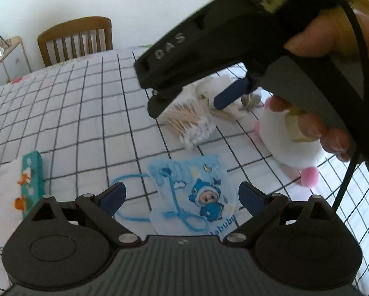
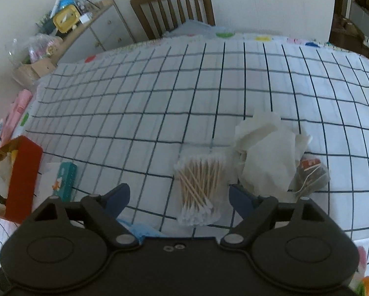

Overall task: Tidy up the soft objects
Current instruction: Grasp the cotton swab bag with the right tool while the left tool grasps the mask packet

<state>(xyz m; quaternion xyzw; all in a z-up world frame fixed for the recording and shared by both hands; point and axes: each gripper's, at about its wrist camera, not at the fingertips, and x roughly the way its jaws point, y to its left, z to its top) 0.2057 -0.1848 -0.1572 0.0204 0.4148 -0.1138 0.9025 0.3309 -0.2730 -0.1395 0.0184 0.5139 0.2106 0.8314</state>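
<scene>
Both grippers stand released, nothing between the pads: my left gripper (image 1: 182, 198) over the blue mask packet (image 1: 196, 197) at lower centre, my right gripper (image 2: 179, 201) over the cotton swabs (image 2: 199, 187). Progress, judged: barely begun. Crumpled tissue (image 2: 265, 153) and plush toy (image 1: 288, 138) lie loose on the checked cloth (image 2: 159, 93). Red box (image 2: 21, 177), left edge, holds something pale; contents unclear.

White table cloth (image 2: 159, 113) with a dark grid; pale-blue mask (image 1: 196, 197) printed with a blue cartoon figure; white plush (image 1: 283, 135) with pink feet; red tissue box (image 2: 21, 172); teal packet (image 2: 66, 175)
</scene>
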